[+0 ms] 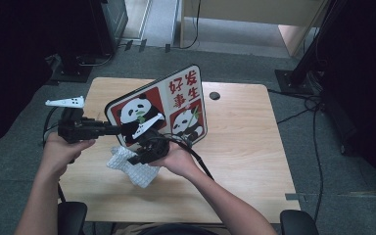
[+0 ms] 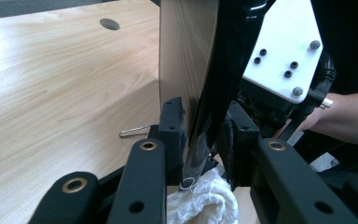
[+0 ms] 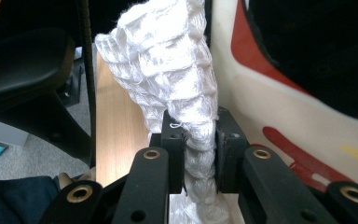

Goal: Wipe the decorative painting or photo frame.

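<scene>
White cloth (image 3: 186,93) clamped beside panda board's (image 1: 176,105) edge

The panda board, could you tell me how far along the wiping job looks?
Done: left gripper has the panda board clamped by its edge, tilted off the table. In hand: right gripper pinches the white cloth beside the board's face. Left: apparently the wiping and setting down.

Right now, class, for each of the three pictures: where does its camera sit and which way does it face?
High view: above the table, looking down; both forearms, left gripper, right gripper.
Left gripper view: on that gripper, facing the panda board edge-on between its jaws.
Right gripper view: on that gripper, facing its pinched white cloth.
Both gripper views share board and cloth.
</scene>
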{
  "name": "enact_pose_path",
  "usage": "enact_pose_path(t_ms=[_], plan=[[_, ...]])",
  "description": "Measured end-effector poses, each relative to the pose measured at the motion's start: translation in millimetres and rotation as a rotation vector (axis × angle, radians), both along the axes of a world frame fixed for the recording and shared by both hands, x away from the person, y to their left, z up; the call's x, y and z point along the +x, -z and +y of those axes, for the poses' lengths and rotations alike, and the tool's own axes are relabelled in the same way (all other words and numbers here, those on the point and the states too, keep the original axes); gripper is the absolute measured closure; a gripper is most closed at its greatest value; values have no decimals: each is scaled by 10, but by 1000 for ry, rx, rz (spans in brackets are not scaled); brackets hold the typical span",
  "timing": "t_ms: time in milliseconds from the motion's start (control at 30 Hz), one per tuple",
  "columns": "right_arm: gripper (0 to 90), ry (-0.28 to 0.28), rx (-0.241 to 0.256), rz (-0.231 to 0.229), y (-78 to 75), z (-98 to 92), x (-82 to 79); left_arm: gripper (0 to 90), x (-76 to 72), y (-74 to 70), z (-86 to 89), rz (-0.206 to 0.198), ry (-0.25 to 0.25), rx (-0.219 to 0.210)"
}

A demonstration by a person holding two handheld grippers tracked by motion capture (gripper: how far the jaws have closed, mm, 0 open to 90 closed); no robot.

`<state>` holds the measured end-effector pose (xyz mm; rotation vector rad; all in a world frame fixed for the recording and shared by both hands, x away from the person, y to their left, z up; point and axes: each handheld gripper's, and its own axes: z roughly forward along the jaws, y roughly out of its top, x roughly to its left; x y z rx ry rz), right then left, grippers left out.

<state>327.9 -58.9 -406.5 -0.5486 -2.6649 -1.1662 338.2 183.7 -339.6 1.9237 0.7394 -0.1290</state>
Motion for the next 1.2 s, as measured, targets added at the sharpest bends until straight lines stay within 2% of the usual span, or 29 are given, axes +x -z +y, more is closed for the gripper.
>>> enact_pose_path(t_ms=[467, 833, 1200], plan=[[780, 20, 3, 22, 187, -86, -32, 767, -11, 0, -15, -11, -1, 14], [782, 29, -21, 34, 348, -142, -63, 768, -12, 1, -10, -12, 2, 19], [785, 62, -47, 49, 508, -256, -40, 771, -11, 3, -3, -16, -4, 21]])
